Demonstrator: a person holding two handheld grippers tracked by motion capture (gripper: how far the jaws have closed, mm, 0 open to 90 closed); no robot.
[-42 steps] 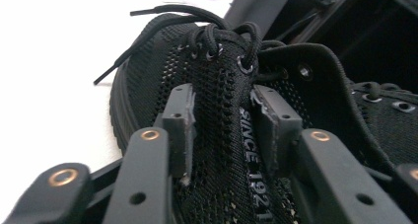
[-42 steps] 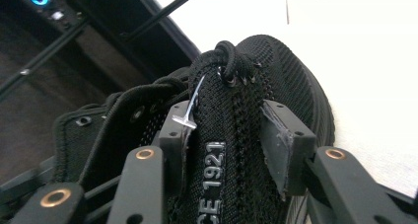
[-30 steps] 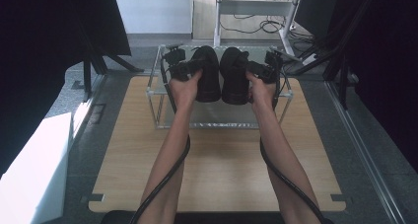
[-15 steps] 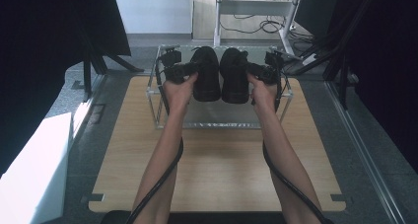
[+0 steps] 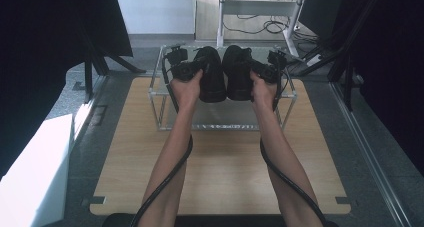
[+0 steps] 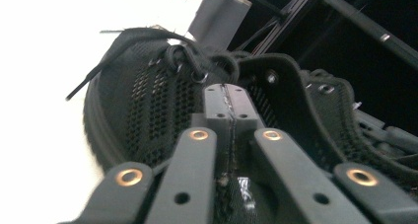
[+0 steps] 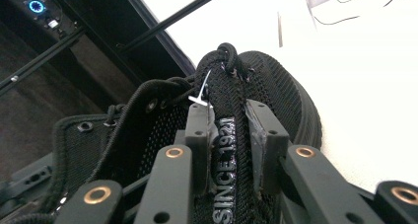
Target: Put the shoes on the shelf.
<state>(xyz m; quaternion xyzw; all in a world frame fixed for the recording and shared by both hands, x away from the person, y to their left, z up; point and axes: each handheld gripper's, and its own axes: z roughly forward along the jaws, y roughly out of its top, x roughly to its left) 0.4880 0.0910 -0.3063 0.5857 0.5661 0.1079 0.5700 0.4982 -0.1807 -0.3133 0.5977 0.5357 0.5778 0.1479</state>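
My left gripper [image 5: 196, 67] has just closed on the left shoe [image 5: 211, 74]; my right gripper [image 5: 259, 69] has just closed on the right shoe [image 5: 238, 72]. Both shoes hang side by side above the rack [image 5: 220, 121], long axes pointing away from me.

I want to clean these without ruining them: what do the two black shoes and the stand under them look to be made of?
The left shoe and right shoe look like matte black woven mesh: open holes show across the uppers, with metal eyelets and cord laces. The right shoe's tongue carries glossy printed lettering, probably rubbery. The stand looks like clear glass or acrylic on pale metal rails, since the table shows through it.
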